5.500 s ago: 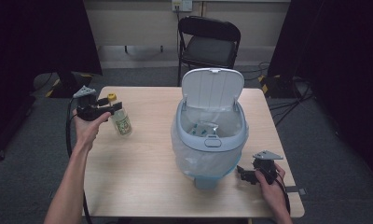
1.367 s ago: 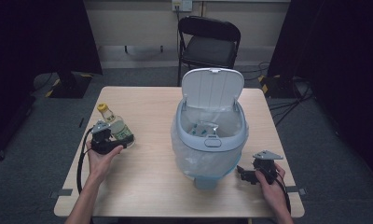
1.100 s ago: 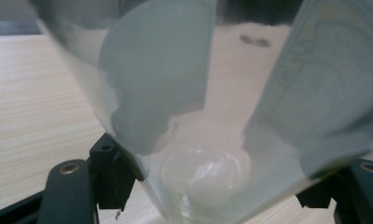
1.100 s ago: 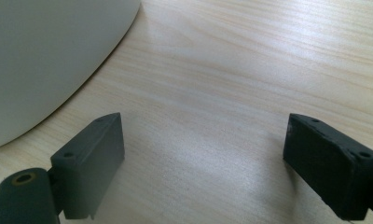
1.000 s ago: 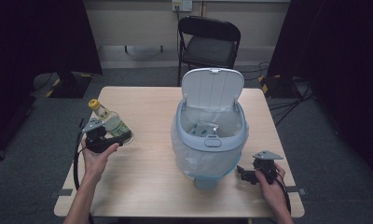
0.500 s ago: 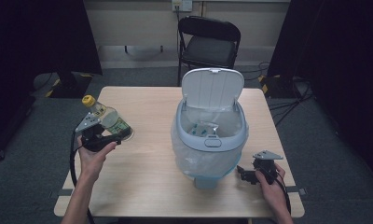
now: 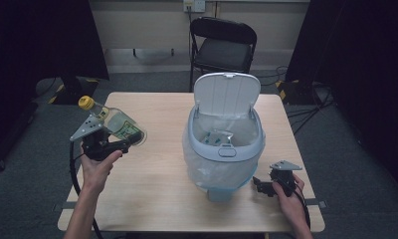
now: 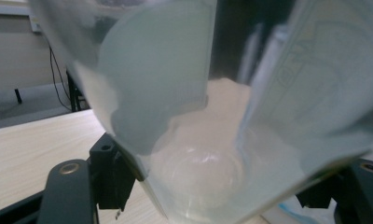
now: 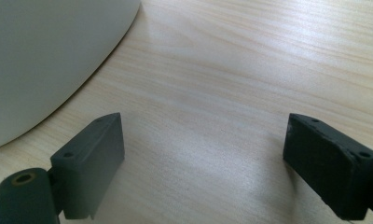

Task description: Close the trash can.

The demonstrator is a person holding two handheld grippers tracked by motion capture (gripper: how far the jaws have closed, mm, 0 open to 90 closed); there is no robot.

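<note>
A clear plastic bottle (image 7: 112, 121) with a yellow cap (image 7: 86, 103) hangs tilted above the table's left side, its cap pointing up and to the left. My left gripper (image 7: 128, 140) is shut on its lower end. In the left gripper view the bottle (image 8: 212, 116) bulges between the two black jaws of the left gripper (image 8: 222, 186). A pale blue bin (image 7: 224, 149) with a plastic liner stands in the middle, its lid (image 7: 227, 94) upright. My right gripper (image 7: 259, 185) rests open on the table by the bin's front right; the right gripper (image 9: 203, 158) holds nothing.
The wooden table (image 7: 157, 179) carries the bin, whose pale wall (image 9: 44, 56) curves close to my right gripper's left jaw. A clear plastic item (image 7: 218, 137) lies inside the bin. A black folding chair (image 7: 222, 45) stands behind the table's far edge.
My left hand has risen and drifted left with the bottle, lifting it off the table and tipping the cap further up and left. The right hand has stayed still.
</note>
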